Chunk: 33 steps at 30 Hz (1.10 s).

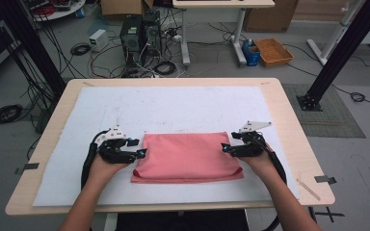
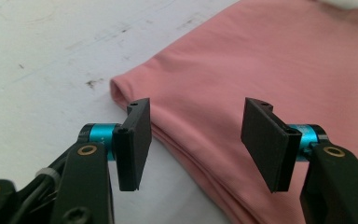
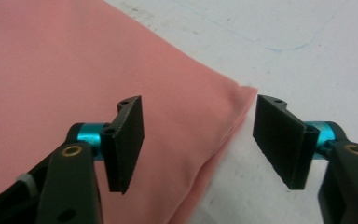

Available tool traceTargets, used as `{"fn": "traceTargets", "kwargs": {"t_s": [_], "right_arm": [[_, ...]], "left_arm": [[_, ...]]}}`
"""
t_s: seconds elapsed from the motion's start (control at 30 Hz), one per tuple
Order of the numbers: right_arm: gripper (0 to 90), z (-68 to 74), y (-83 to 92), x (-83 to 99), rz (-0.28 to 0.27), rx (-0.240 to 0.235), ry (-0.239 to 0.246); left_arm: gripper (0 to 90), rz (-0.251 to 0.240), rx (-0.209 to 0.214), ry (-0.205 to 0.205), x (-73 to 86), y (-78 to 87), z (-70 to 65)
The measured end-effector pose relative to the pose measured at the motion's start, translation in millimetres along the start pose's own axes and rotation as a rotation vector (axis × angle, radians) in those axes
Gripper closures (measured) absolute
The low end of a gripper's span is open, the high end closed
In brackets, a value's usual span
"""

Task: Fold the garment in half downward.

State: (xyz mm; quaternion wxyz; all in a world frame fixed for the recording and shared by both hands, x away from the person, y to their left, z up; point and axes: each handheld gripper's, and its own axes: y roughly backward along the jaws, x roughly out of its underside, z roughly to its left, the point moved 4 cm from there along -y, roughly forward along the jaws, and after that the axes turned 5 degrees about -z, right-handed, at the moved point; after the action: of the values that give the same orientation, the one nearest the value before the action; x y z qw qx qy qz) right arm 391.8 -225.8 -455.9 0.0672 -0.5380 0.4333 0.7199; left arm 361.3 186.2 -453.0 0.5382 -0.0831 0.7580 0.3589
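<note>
Cloth (image 1: 189, 156), pink and folded into a flat rectangle, lies on the white mat (image 1: 173, 108) of the tabletop (image 1: 289, 125), toward my side of it. My left gripper (image 1: 142, 153) sits at the cloth's left edge and my right gripper (image 1: 225, 148) at its right edge, both released, jaws standing apart with nothing pinched. In the left gripper view the cloth's folded corner (image 2: 121, 88) runs just beyond and between the jaws without touching the pads; in the right gripper view the cloth's corner (image 3: 242, 93) lies in the gap the same way.

I judge the fold has been laid down and let go, so the step in hand is backing off cleanly. To do it well I should draw both grippers straight outward from the cloth, level and together, keeping the pads off the layered edge so no layer drags or lifts. The near-left corner (image 1: 137, 173) looks slightly puffed; if I fold again, I should take every layer there.
</note>
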Motion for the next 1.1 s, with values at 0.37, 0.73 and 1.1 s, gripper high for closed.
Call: {"fn": "traceTargets", "kwargs": {"t_s": [0.37, 0.73, 1.1], "right_arm": [[31.9, 18.2, 18.1, 2.0, 0.008, -0.043, 0.018], [22.4, 18.7, 15.5, -14.0, -0.028, -0.067, 0.017], [21.0, 23.6, 7.1, -24.9, -0.028, -0.089, 0.029]], "left_arm": [[35.6, -0.001, -0.003, 0.014, 8.8, 22.8, -14.3], [29.0, -0.008, -0.011, 0.002, -1.9, 26.3, -28.4], [23.7, 0.014, -0.02, 0.015, 2.4, 22.4, -24.4]]}}
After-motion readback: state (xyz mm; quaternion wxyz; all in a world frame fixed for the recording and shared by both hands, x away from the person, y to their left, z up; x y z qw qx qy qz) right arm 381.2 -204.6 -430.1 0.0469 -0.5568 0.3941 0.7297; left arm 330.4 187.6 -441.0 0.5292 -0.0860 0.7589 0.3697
